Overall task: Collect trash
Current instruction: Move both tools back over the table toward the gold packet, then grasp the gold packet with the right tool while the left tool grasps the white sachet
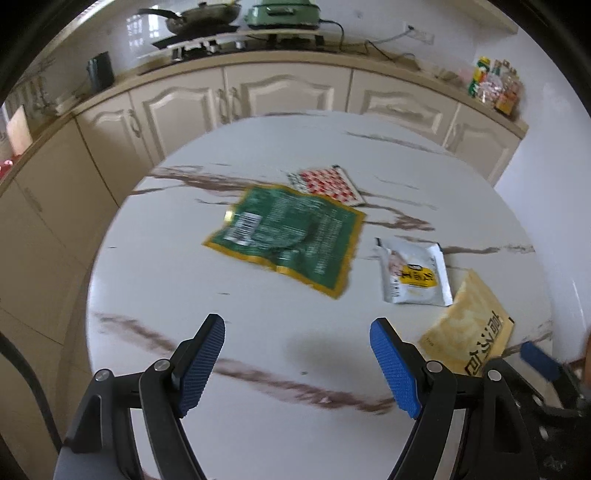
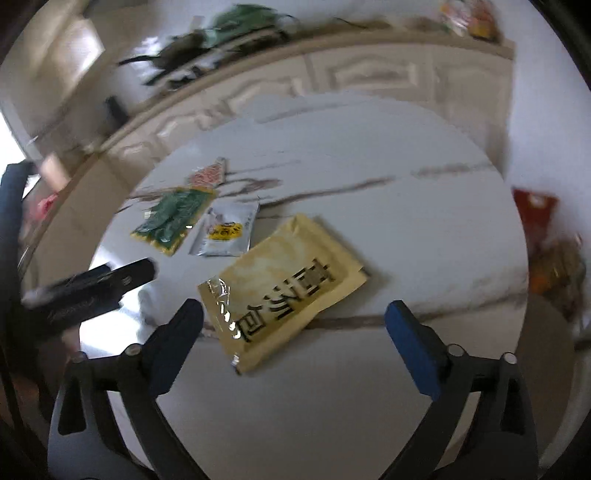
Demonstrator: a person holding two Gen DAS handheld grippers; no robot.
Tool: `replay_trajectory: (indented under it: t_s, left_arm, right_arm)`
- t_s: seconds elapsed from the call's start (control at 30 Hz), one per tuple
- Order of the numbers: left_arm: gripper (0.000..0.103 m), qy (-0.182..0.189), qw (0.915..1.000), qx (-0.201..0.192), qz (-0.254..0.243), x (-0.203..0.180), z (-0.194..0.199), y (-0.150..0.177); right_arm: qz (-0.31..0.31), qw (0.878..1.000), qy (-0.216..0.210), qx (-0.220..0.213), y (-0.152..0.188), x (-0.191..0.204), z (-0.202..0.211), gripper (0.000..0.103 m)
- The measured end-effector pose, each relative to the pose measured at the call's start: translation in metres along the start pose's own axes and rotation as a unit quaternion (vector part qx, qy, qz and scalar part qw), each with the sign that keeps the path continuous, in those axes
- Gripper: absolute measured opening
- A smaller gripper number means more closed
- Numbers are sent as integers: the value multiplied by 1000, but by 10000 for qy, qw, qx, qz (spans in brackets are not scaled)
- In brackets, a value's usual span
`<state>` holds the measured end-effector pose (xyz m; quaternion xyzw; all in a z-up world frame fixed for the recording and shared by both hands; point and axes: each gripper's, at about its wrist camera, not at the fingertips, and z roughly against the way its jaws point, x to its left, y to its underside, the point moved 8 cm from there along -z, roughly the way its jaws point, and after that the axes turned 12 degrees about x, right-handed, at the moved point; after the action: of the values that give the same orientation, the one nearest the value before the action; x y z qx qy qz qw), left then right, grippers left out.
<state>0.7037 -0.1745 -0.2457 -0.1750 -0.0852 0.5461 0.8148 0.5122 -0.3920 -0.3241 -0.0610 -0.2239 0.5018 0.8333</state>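
Observation:
Several empty wrappers lie on a round marble table. A green wrapper lies in the middle, a red checkered one behind it, a silver pouch to its right and a yellow packet at the right edge. My left gripper is open and empty above the table's near part. In the right wrist view my right gripper is open and empty, with the yellow packet between and just beyond its fingers. The green wrapper, silver pouch and red wrapper lie farther left.
Cream kitchen cabinets with a counter run behind the table, with a pan, a green appliance and bottles. The left gripper shows at the left in the right wrist view. Red and orange items sit off the table's right side.

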Motion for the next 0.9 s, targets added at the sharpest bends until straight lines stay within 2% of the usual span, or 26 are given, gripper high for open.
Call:
replay_trajectory:
  t_s: [0.07, 0.2, 0.23, 0.27, 0.4, 0.6, 0.8, 0.9]
  left_arm:
    - [77, 36, 9998, -172, 51, 11, 10, 3]
    - [77, -17, 9994, -346, -36, 33, 25, 11]
    - [77, 14, 9993, -362, -53, 35, 27, 12]
    - [77, 50, 9993, -366, -62, 39, 28, 13]
    - [77, 158, 9989, -377, -246, 45, 32, 19]
    - [77, 397, 9979, -340, -378, 40, 35, 22]
    - [77, 518, 9964, -137, -662, 7, 25, 23]
    - [77, 583, 9950, 2, -805, -17, 15, 20]
  right_arm:
    - [-316, 9995, 6, -7, -4, 8, -7, 101]
    - [-934, 9916, 893, 39, -11, 11, -20, 103]
    - [-1003, 9904, 952, 37, -13, 13, -22, 103]
    - [-1056, 9894, 1001, -8, -16, 17, -25, 103]
    - [-745, 9808, 1793, 187, -26, 24, -40, 103]
    - [-102, 9868, 1600, 236, -29, 16, -37, 103]
    - [702, 9881, 1348, 220, -26, -15, -25, 102]
    - [945, 9874, 1260, 128, -30, -33, -18, 92]
